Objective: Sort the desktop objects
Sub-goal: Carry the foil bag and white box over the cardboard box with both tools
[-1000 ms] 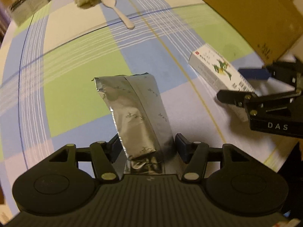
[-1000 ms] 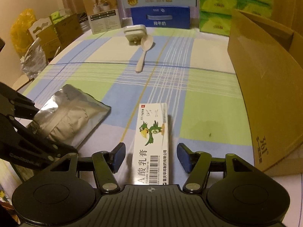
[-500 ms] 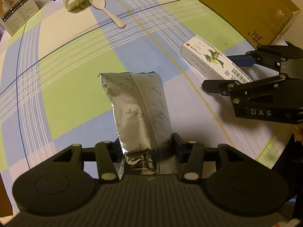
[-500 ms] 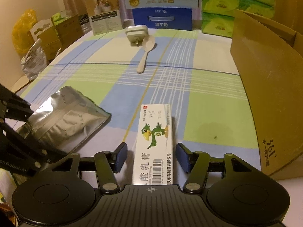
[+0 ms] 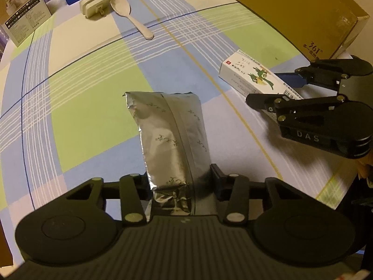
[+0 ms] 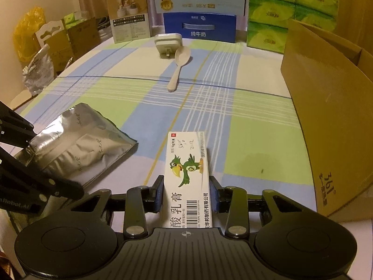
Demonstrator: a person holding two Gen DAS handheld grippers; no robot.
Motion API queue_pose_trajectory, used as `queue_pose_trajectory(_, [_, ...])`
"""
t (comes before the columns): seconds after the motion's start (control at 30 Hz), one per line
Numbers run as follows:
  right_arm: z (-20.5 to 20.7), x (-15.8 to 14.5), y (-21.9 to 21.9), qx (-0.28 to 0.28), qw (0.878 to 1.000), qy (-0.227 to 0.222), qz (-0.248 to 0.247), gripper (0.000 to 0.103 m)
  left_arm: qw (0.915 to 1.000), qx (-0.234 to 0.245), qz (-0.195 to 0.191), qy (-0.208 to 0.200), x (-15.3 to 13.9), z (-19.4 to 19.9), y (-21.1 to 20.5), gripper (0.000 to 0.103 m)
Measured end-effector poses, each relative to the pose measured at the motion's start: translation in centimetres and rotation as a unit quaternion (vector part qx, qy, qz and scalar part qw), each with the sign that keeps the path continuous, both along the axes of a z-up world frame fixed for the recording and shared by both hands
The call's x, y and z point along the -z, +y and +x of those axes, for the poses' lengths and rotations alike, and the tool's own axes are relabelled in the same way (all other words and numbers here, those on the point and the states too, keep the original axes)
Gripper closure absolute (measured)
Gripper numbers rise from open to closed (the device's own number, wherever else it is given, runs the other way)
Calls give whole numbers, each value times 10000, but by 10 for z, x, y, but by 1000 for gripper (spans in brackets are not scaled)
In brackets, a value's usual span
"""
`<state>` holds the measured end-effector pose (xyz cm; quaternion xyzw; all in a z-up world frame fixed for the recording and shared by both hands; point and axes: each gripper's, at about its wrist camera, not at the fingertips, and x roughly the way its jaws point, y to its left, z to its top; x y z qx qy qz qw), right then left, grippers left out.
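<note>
Silver foil filled the left gripper point(image 5: 180, 182): its jaws were closing on the near end of the foil pouch point(image 5: 171, 135), the pads already against its crumpled sides. The pouch lay flat on the checked tablecloth point(image 5: 88, 121), long and creased, printed with small dark sprigs, its far corner ragged.

Over to the right gripper point(image 6: 186, 193), and its jaws were closing too, narrow now, blue pads tight against both long edges of the ointment carton point(image 6: 188, 170). That carton was white, with a green cartoon bird, a barcode and black Chinese lettering, lying flat on the cloth and pointing away from the camera, just right of the pouch and apart from it.

Farther up the table a cream spoon point(image 6: 178, 67) rested bowl-up with its bowl just beside a white plug adapter point(image 6: 167, 43). A tall brown cardboard box point(image 6: 326, 116) stood along the right edge, open at the top.
</note>
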<state>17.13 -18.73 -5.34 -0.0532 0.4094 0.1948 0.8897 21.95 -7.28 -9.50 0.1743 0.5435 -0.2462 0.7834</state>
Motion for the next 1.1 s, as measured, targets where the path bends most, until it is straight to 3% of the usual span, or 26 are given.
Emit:
queue_pose_trajectory(0.1, [-6,-5,-2,34,9999,-57,107,68,10000,-23,-75,-46,-6,-5,0,70])
queue_pose_trajectory(0.57, [-37,-29,-5,233,9988,-43,436,67,9998,117,-118,-92,-27,-22,0,71])
queue_pose_trajectory(1.1, [-60,-72,-34,579,9968,-371,413,67,9982,141,-476,-328,-67,-38,-18,71])
